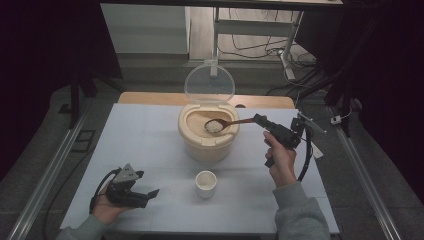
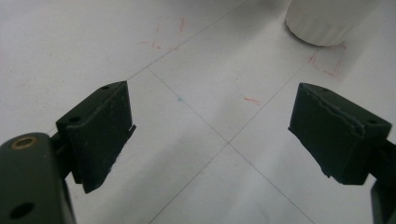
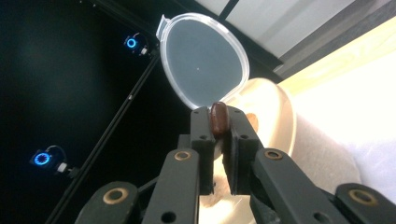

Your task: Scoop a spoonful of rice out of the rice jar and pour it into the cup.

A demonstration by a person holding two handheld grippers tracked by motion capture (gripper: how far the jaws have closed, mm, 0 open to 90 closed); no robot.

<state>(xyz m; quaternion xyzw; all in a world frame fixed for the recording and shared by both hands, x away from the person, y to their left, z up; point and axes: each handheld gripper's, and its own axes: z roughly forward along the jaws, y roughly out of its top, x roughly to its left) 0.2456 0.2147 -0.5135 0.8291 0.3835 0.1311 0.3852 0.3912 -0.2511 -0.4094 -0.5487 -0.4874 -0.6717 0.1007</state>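
While 2 tools show, 1 cup stands.

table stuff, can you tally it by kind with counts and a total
Beige round rice container with its clear hinged lid standing open: 1
Small white ribbed cup: 1
Brown wooden spoon heaped with white rice, clamped in the right gripper: 1
Hand-held black grippers, counting the left gripper with its jaws apart: 2
Total: 5

cup cut off at top edge, spoon bowl hidden behind tool
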